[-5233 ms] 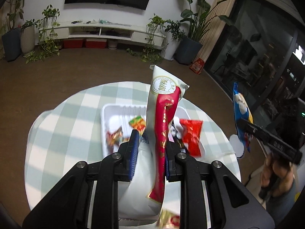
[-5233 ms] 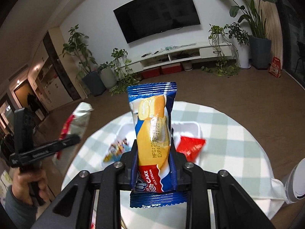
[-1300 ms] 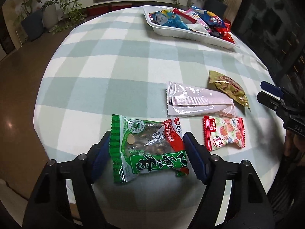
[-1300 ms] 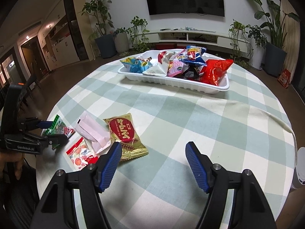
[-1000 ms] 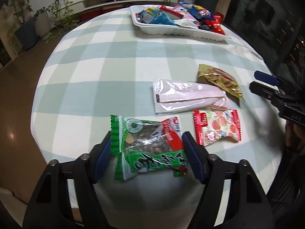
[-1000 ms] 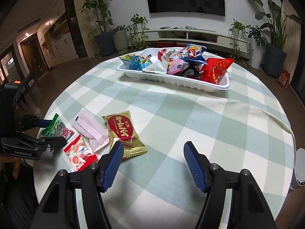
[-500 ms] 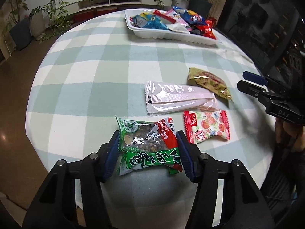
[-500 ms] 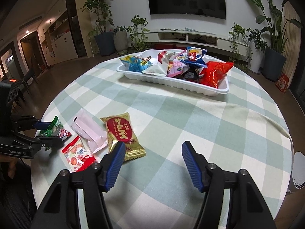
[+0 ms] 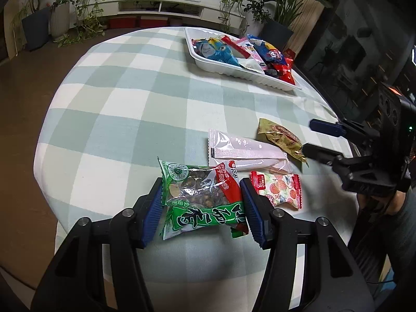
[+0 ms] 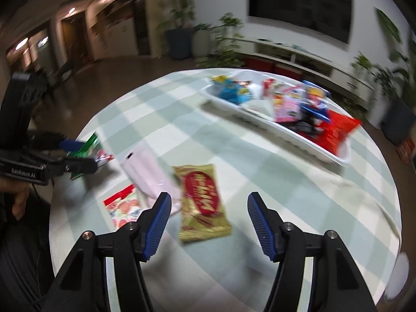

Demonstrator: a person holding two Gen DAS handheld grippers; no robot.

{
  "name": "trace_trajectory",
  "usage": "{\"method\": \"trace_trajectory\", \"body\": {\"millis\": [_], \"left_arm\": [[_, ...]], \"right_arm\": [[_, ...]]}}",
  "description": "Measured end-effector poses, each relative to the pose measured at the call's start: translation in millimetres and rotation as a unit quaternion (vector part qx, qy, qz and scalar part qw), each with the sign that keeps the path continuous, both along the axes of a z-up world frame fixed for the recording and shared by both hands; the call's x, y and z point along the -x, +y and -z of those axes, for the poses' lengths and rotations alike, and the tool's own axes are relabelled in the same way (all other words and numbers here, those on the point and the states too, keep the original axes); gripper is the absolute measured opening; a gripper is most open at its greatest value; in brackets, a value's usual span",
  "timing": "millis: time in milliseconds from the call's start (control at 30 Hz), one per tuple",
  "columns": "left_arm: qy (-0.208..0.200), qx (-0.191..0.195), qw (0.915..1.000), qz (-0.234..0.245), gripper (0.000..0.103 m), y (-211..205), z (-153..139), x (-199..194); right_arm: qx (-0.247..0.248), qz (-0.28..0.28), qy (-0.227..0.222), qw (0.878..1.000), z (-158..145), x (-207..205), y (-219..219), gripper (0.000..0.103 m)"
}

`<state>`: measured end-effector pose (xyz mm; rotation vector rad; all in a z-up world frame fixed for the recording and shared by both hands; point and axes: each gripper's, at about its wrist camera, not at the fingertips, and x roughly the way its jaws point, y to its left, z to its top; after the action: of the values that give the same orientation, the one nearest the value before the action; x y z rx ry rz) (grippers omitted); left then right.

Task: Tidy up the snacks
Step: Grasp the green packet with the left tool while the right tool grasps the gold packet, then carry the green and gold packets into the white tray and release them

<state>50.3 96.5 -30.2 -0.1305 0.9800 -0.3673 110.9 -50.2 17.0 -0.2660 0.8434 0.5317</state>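
1. The left gripper point(image 9: 200, 202) pinches a green-and-red crinkly bag of nuts point(image 9: 201, 199) between its blue pads, low over the checked-cloth bench point(image 9: 124, 119).
2. The right gripper point(image 10: 208, 219) is spread wide, holding nothing, above a gold foil snack packet point(image 10: 204, 201).
3. A white plastic tray point(image 9: 234, 71) of snacks sits at the far edge.

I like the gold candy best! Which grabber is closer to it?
Right. The right gripper hangs open just above the gold snack packet, which shows between its fingers. The left gripper is further off, closed on the green nut packet.
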Motion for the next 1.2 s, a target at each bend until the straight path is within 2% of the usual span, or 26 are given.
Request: {"method": "trace_trajectory", "body": {"millis": [200, 300, 433, 533, 600, 800, 967, 1200], "left_arm": [[0.002, 0.009, 1.0000, -0.004, 0.054, 1.9, 1.4, -0.9], [0.004, 0.009, 0.9999, -0.001, 0.055, 0.3, 3.0, -1.8], [0.005, 0.009, 0.9999, 0.004, 0.055, -2.2, 4.3, -2.1], [0.007, 0.008, 0.9999, 0.006, 0.054, -3.2, 5.3, -3.0], [0.008, 0.007, 0.9999, 0.007, 0.055, -4.1, 5.7, -3.2], [0.010, 0.005, 0.9999, 0.011, 0.055, -5.7, 7.6, -4.4], [0.009, 0.006, 0.9999, 0.010, 0.054, -5.2, 7.8, -6.2], [0.003, 0.017, 0.9998, 0.011, 0.054, -5.1, 4.4, -5.3]], "right_arm": [[0.043, -0.012, 0.028, 0.999, 12.3, -14.4, 12.4, 0.055], [0.045, -0.013, 0.059, 0.997, 21.0, -21.7, 7.7, 0.054], [0.027, -0.012, 0.076, 0.997, 25.1, -25.0, 1.3, 0.052], [0.013, -0.013, 0.087, 0.996, 25.8, -25.6, -2.0, 0.047], [0.010, -0.010, 0.088, 0.996, 25.5, -25.2, -4.1, 0.041], [0.000, 0.000, 0.088, 0.996, 23.7, -19.3, -13.3, 0.036], [-0.024, 0.021, 0.082, 0.996, 20.0, -12.9, -25.2, 0.034], [-0.088, 0.073, 0.077, 0.990, 3.5, -6.9, -57.7, 0.034]]}}
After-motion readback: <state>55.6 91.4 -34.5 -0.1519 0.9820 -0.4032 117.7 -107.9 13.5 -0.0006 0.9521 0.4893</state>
